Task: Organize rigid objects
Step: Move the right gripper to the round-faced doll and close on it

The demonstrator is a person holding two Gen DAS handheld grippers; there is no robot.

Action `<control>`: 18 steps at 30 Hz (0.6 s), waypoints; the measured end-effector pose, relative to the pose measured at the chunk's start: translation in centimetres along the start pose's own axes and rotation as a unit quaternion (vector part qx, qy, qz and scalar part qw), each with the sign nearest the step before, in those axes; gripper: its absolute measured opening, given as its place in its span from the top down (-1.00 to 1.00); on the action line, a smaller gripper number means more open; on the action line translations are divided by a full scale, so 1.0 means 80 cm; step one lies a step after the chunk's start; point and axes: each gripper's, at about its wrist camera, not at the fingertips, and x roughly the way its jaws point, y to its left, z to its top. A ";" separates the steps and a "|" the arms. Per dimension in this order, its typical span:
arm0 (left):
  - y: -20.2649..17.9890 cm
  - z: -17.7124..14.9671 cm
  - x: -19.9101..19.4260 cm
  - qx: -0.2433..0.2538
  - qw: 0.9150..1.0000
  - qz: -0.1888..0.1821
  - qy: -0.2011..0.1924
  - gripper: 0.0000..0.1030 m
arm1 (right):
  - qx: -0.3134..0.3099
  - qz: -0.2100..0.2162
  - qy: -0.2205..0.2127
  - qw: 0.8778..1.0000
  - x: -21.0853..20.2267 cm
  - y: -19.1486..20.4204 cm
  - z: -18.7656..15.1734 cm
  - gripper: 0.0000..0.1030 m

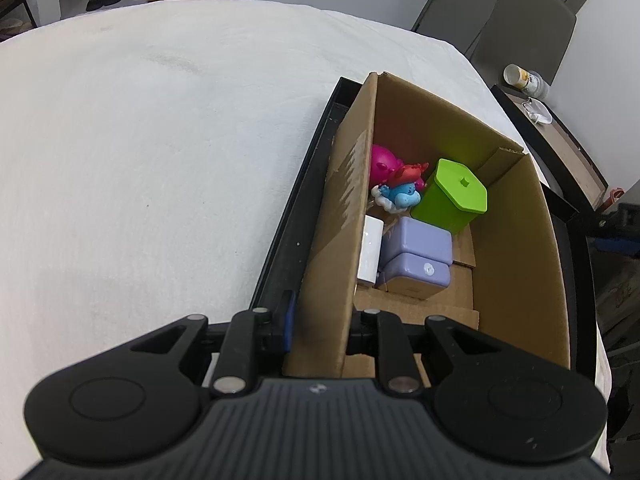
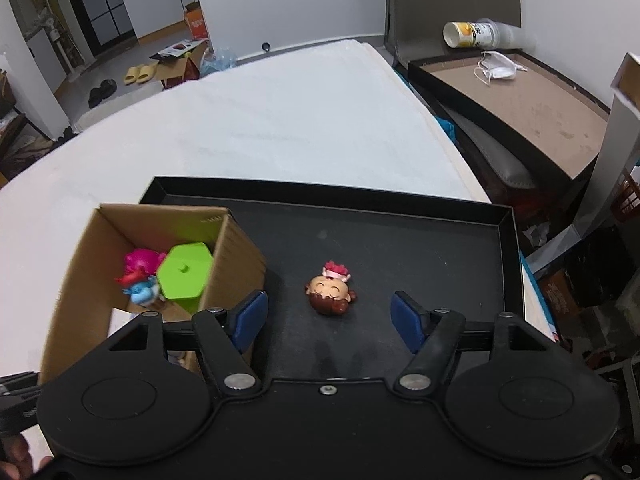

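Note:
My left gripper [image 1: 322, 324] is shut on the near left wall of the cardboard box [image 1: 516, 240], one blue pad outside it and one finger inside. In the box lie a green hexagonal container [image 1: 452, 196], a purple case [image 1: 416, 256], a white block [image 1: 370, 252], a blue figure [image 1: 402, 194] and a pink toy [image 1: 382, 160]. The box stands in a black tray [image 2: 400, 240]. A small doll head figurine [image 2: 330, 294] with a pink crown lies on the tray floor. My right gripper [image 2: 329, 318] hangs open over it, its pads apart on either side and not touching it.
The tray rests on a white-covered table [image 1: 140, 160]. To the right stand a grey chair [image 1: 516, 16] and a second flat black tray [image 2: 520, 96] holding a face mask [image 2: 500, 70] and a tipped cup [image 2: 472, 34]. Shoes and boxes lie on the far floor.

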 end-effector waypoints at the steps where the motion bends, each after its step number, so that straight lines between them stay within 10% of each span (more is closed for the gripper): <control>1: 0.000 0.000 0.000 0.000 1.000 0.001 0.000 0.61 | 0.002 0.001 0.002 1.000 0.004 -0.002 -0.001 -0.32; 18: -0.003 0.006 0.007 -0.004 1.000 0.010 0.010 0.61 | 0.006 0.008 0.018 1.000 0.061 0.002 -0.008 -0.29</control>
